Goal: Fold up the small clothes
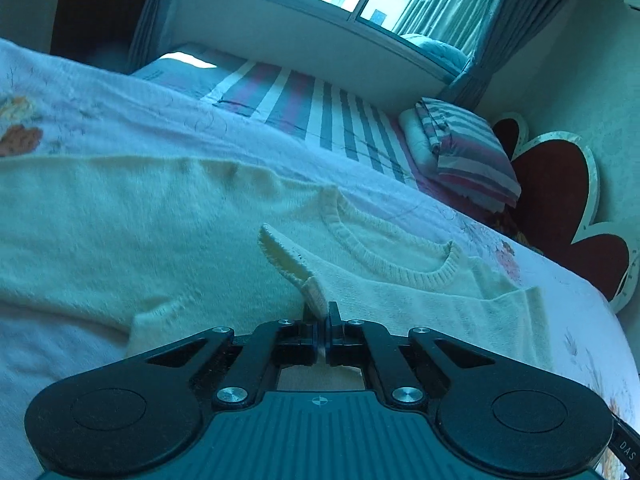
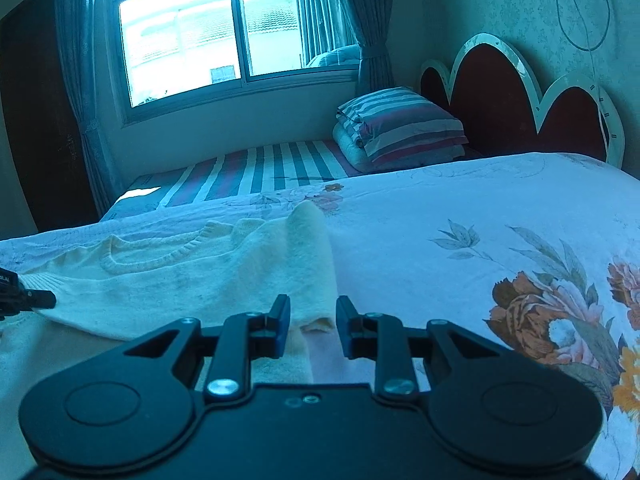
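A cream knit sweater (image 1: 160, 232) lies spread on the floral bedspread (image 1: 120, 112), its ribbed neckline (image 1: 384, 252) facing up. My left gripper (image 1: 323, 312) is shut on a ribbed sleeve cuff (image 1: 288, 260) and holds it lifted over the sweater's body. In the right wrist view the sweater (image 2: 200, 276) lies to the left, with a folded sleeve (image 2: 308, 264) running toward my right gripper (image 2: 313, 316). The right gripper is open, its jaws on either side of the sleeve end. The left gripper's tip (image 2: 24, 294) shows at the left edge.
A striped sheet (image 2: 260, 168) covers the far side of the bed, with a striped pillow on a folded quilt (image 2: 400, 128). A scalloped red headboard (image 2: 500, 92) stands at the right, and a window (image 2: 200, 28) with curtains lies beyond.
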Tool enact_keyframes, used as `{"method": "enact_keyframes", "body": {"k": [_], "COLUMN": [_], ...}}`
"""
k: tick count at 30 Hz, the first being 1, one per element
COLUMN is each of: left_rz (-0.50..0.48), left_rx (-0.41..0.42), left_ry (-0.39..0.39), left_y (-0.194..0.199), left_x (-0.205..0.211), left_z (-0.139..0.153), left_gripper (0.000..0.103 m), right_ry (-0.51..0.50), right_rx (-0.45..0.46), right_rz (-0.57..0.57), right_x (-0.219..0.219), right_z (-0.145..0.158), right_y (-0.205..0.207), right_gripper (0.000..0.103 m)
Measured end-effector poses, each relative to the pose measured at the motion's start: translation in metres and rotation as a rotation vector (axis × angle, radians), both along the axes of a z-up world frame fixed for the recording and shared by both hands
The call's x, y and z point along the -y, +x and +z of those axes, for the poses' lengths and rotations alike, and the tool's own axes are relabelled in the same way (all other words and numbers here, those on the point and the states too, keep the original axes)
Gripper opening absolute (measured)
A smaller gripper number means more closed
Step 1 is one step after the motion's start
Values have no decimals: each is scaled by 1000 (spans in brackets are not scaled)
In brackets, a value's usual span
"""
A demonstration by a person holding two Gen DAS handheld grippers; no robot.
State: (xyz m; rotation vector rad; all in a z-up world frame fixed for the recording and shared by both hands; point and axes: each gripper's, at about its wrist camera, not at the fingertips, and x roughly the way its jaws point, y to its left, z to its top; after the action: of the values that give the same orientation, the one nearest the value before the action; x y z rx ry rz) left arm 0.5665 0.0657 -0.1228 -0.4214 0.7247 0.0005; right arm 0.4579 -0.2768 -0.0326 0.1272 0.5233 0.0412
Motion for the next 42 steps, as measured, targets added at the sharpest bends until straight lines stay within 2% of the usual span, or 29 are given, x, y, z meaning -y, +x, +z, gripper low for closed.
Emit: {"method": "enact_keyframes", "body": {"k": [6,14,21,24,26,28,29,33,35,36,37,40,42], "left_rz": [-2,5,-42,-33,-13,33,50,47,48,43,45,55,63], "left_rx": [2,-11,-40,-30,-24,3,22,-29,-23,-32,-39,-44,-37], "left_ry": [62,92,151,152,158,191,204,212,227,233,240,242,247], "left_y": [2,9,13,12,12,9,7,16,19,23,25,29,26], "left_x": [-29,-49,-42,-41,-42,-46,-47,-53,-53,-53,-53,-51,-50], "left_z": [8,-2,-14,-12,-10,-6,-4,-12,-13,-14,-14,-14,-16], "left_gripper": [2,2,2,3,15,65,69,66,54,40,35,33,32], "right_ry": [7,1,-10,-49,-28,-32,-36,-31,-27,-31,-30,-21,-42], "right_rx": [-13,-35,-29,-79,-120,-77,-51,-27,-21,-20,-22,-33,-91], "right_rz": [-15,-23,-3,0,-25,-32,-23,3,11,16,22,38,34], "right_x": [-2,-4,-13,-16,-10,-7,-7,-10,-11,-12,-13,-15,-15], "right_z": [-5,-13,-18,-29,-31,-21,-15,-7,-7,-8,-9,-15,-25], "right_y": [4,12,37,58,72,76,79,103,116,122,129,151,167], "right_gripper": [26,26,26,24,27,27,27,27,27,27,27,27,24]}}
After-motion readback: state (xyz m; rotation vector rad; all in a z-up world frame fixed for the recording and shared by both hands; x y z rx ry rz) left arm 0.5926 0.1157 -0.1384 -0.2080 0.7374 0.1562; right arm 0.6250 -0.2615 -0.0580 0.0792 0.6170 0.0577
